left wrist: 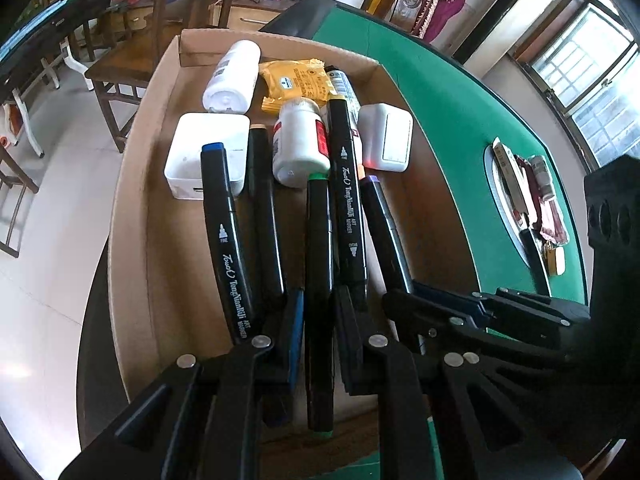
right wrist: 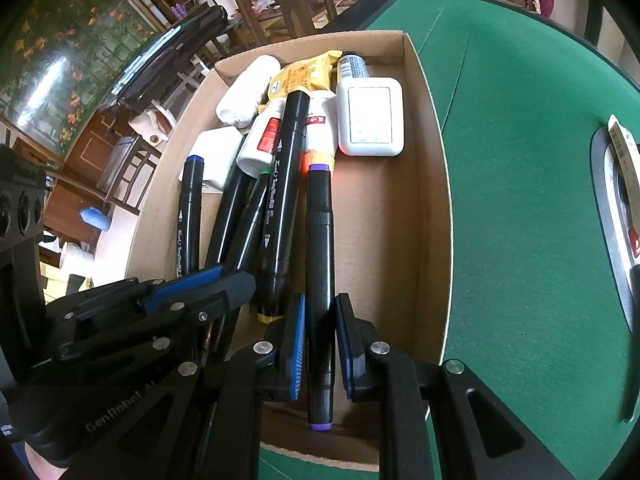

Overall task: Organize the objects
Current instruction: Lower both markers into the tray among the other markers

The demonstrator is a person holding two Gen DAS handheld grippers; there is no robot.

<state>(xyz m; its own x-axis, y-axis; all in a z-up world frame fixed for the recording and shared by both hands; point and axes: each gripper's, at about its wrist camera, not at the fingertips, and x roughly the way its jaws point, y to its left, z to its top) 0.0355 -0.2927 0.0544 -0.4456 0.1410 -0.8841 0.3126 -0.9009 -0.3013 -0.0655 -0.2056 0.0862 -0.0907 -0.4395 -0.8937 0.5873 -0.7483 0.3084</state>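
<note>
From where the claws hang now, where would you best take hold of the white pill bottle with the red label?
Across its round body, coming from above. The white pill bottle lies on its side in the cardboard box, markers crowding both flanks, so only its top is clear.

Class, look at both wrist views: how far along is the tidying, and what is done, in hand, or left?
Done: bottles, chargers and several markers lie in the cardboard box. In hand: left tongs shut on the green marker, right tongs on the purple marker. Left: small items in the table's tray.

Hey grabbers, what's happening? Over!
Left gripper shut on green-capped black marker. Right gripper shut on purple-capped black marker. Both over cardboard box. Nothing blocking.
</note>
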